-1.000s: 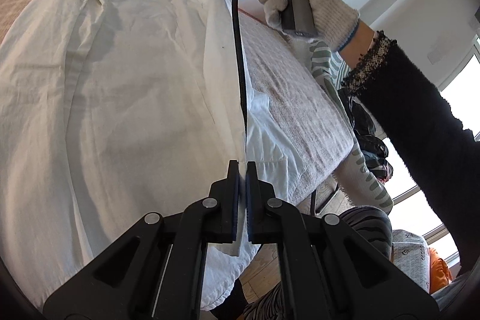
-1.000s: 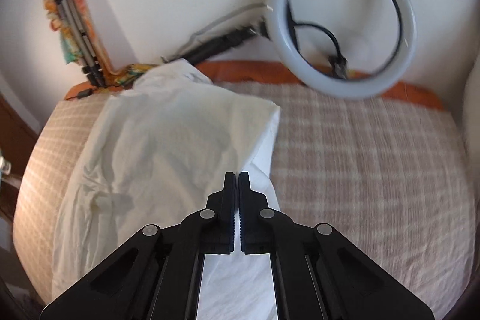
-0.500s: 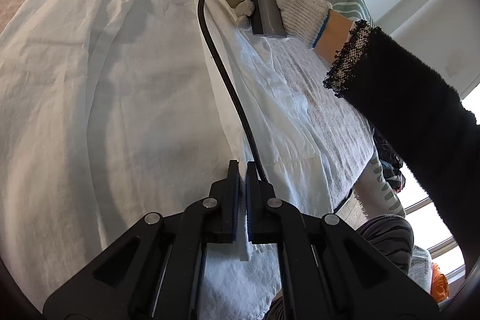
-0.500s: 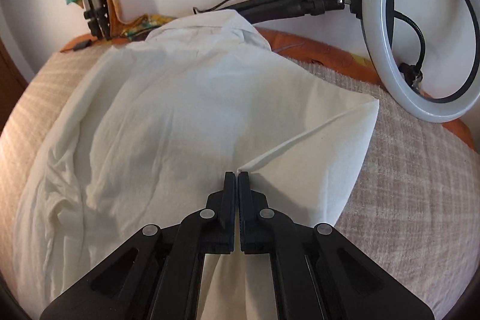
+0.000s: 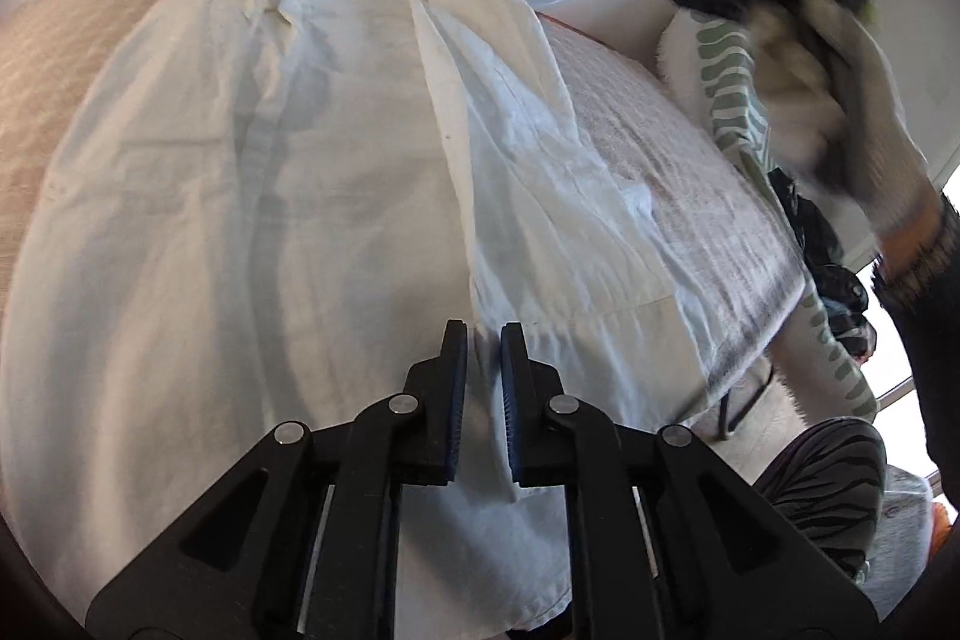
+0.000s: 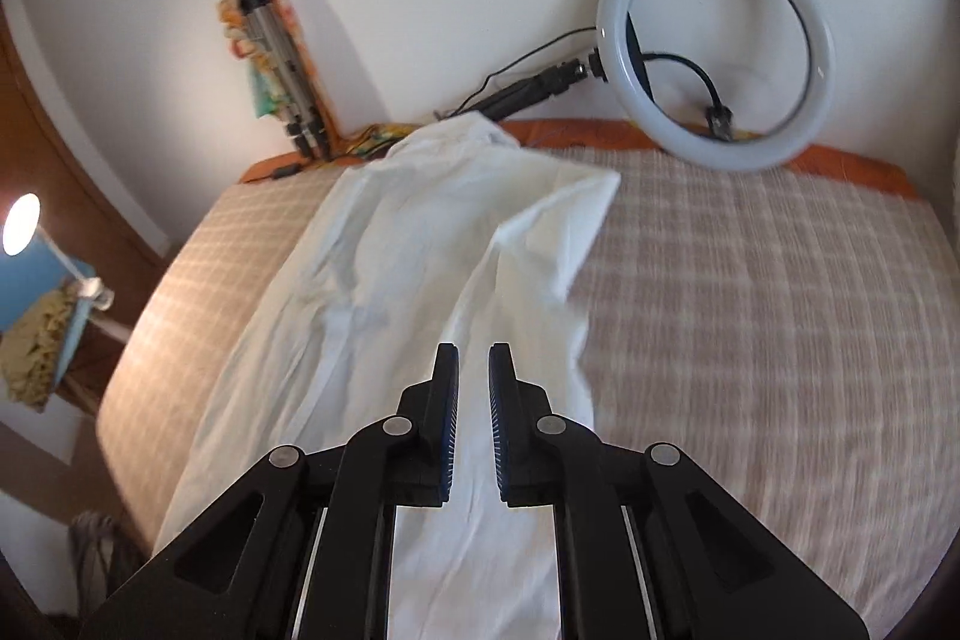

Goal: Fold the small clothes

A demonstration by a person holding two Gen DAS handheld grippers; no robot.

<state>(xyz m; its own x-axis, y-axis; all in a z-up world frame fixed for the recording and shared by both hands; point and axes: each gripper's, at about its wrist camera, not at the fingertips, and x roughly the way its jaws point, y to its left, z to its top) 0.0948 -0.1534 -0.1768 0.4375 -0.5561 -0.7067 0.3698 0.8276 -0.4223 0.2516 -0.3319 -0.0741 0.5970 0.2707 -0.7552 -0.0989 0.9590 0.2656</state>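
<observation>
A crumpled white cotton shirt (image 5: 288, 196) lies spread lengthwise on a bed covered with a beige checked woven blanket (image 6: 750, 292), its collar end toward the white wall. One side panel is folded over along the middle, leaving a raised fold edge. The left gripper (image 5: 483, 370) hangs low over the near hem, its black fingers (image 5: 453, 388) parted by a narrow gap and holding nothing. The right gripper (image 6: 473, 388) is above the shirt's near half, its fingers likewise slightly apart and empty. A round white ring lamp (image 6: 717, 46) on a black stalk leans against the wall beyond the bed
</observation>
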